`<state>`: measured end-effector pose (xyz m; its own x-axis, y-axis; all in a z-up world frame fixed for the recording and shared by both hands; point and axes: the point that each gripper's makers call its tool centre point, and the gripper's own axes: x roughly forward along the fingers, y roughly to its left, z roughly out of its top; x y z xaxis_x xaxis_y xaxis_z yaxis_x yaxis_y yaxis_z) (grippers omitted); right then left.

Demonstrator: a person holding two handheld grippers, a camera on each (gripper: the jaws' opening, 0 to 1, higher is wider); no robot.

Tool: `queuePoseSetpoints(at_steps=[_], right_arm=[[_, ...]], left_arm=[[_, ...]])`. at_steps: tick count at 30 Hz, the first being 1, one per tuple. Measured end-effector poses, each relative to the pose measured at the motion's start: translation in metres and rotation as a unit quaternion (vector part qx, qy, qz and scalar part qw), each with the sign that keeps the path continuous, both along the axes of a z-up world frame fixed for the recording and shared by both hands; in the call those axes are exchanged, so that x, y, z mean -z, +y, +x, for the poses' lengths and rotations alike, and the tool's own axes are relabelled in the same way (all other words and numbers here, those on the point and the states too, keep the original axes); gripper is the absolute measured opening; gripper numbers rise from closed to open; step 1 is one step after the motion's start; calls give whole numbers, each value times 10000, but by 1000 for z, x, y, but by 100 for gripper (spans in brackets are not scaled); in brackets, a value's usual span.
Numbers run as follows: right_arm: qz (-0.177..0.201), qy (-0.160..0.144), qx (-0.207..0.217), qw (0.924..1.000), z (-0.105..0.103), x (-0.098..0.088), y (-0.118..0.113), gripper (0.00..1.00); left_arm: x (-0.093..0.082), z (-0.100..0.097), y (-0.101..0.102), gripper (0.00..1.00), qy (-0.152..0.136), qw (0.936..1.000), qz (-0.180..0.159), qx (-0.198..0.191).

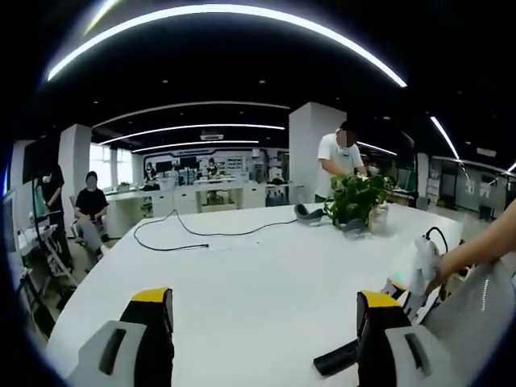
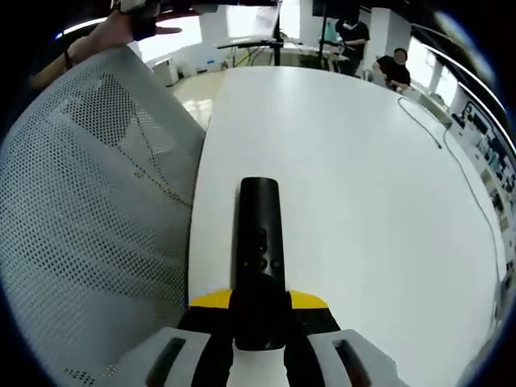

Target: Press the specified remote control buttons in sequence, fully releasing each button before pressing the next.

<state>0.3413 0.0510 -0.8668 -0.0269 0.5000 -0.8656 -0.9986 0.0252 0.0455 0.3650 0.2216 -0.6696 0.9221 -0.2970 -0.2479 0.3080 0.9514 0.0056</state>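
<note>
In the right gripper view, a black remote control (image 2: pixel 260 258) is seen lying lengthwise on the white table (image 2: pixel 363 201), running from the centre of the frame down to the bottom centre. Its near end is clamped between the yellow-tipped jaws of the right gripper (image 2: pixel 260 322), which are closed against its two sides. Small buttons are visible on the remote's upper face, just above the jaws. The left half of this frame is taken up by the grey mesh back of a chair (image 2: pixel 89 218), which stands just beside the table edge. A hand (image 2: pixel 121 28) is seen at the upper left, and a thin black cable (image 2: pixel 463 177) is traced along the right side of the table.

In the left gripper view, the left gripper (image 1: pixel 264 322) is held with its jaws wide apart at the bottom of the frame, with nothing between them. The dark end of the remote control (image 1: pixel 334 359) is seen at the lower right, just beside the right-hand jaw. A potted plant (image 1: pixel 355 201) stands on the table to the right of centre, and the black cable (image 1: pixel 193 234) lies left of centre. Several people are seen in the background.
</note>
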Motion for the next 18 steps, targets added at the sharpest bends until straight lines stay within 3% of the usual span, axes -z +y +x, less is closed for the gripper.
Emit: queuePoseSetpoints(at_steps=[18], right_arm=[[16, -2, 12, 10000, 36, 0, 1, 20]], left_arm=[[3, 0, 3, 98, 59, 10000, -28, -46]])
